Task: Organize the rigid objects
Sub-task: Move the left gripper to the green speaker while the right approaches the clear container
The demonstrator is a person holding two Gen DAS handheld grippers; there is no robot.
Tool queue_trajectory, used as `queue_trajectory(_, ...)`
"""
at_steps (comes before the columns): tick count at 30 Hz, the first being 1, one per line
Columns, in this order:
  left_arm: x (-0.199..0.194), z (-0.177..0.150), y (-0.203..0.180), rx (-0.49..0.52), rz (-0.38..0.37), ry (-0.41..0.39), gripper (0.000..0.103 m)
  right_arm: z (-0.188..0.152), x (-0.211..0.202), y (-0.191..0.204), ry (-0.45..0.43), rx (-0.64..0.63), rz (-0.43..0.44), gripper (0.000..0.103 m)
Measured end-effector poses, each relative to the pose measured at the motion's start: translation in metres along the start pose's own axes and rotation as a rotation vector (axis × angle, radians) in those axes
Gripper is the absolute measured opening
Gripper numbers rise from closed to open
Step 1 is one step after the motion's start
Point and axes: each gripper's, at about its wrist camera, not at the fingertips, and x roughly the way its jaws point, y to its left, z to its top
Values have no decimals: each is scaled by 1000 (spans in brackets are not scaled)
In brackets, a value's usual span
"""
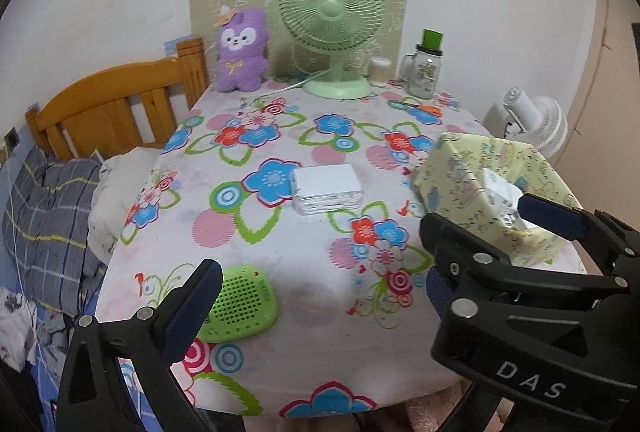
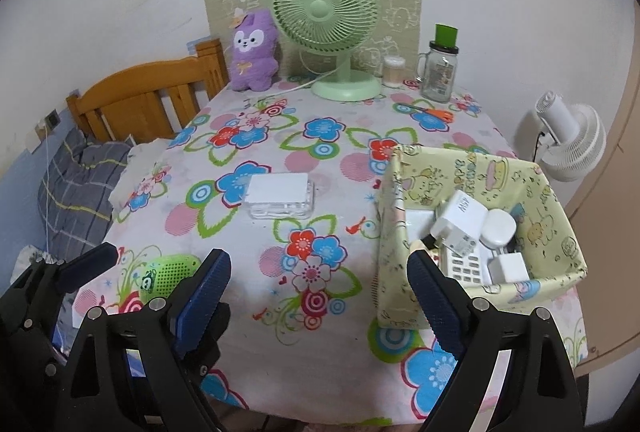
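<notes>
A green perforated speaker (image 1: 240, 304) (image 2: 172, 270) lies near the table's front left corner. My left gripper (image 1: 320, 280) is open around that area, and its left finger (image 1: 196, 296) is beside the speaker without pressing it. A white box (image 1: 326, 187) (image 2: 280, 195) rests mid-table. The yellow patterned basket (image 1: 452, 167) (image 2: 400, 191) at the right holds white adapters (image 2: 460, 220) and a keypad handset (image 2: 464, 266). My right gripper (image 2: 318, 264) (image 1: 480, 211) is wide open and empty, with its right finger at the basket's near left corner. It hides part of my left gripper's right finger.
At the back stand a green desk fan (image 2: 326, 11), a purple plush (image 2: 254, 49), a small cup (image 2: 393, 71) and a glass jar (image 2: 440, 71). Orange scissors (image 2: 436, 113) lie back right. A wooden headboard (image 1: 120, 99) and bedding are left; a white fan (image 2: 568, 139) is right.
</notes>
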Motion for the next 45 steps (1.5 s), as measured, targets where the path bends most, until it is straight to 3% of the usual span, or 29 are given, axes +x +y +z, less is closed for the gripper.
queue_trajectory(8,13,-6,22,-29,88,-3,103,3,19,15,0,-29,19,92)
queue_trajectory(16,38,-15,44,-107,63,63,103,0,49,32,50,-48,43,92)
queue_trajectory(27,70,-32,74,-203,113,146,103,-7,95,49,139,-75,62,92)
queue_trajectory(39,96,-42,80,-218,153,218,103,-15,126,48,205,-46,56,92)
queue_trajectory(45,102,-40,80,-227,209,207,103,-17,135,46,217,-47,55,92)
